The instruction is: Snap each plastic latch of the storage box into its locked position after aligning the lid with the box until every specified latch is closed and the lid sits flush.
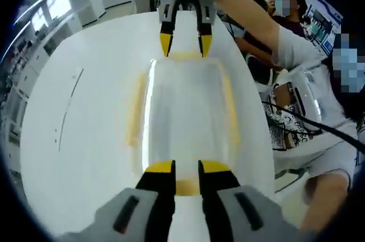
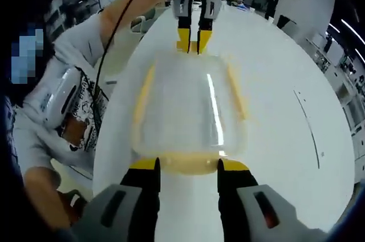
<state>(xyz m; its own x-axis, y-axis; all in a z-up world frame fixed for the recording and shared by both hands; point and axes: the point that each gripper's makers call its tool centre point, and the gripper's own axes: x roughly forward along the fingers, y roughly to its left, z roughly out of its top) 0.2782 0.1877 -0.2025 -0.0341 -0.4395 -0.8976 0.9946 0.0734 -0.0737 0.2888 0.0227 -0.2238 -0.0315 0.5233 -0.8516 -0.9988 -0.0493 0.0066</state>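
Note:
A clear storage box (image 1: 185, 111) with its clear lid (image 2: 185, 105) on lies lengthwise between my two grippers on a white table (image 1: 85, 139). Yellow latches (image 1: 135, 111) run along both long sides (image 2: 236, 96). My left gripper (image 1: 187, 168) stands at one short end with its jaws nearly together, over that end's yellow latch (image 1: 188, 188). It appears across the box (image 2: 193, 41) in the right gripper view. My right gripper (image 2: 189, 165) is open, its fingertips straddling the other end latch (image 2: 188, 164), and shows far off (image 1: 185, 45) in the left gripper view.
The person holding the grippers stands beside the table, with a white patterned shirt (image 2: 74, 105) and an arm (image 1: 251, 19) reaching over the box. A thin dark line (image 2: 308, 119) marks the tabletop. Other people (image 1: 288, 13) stand behind.

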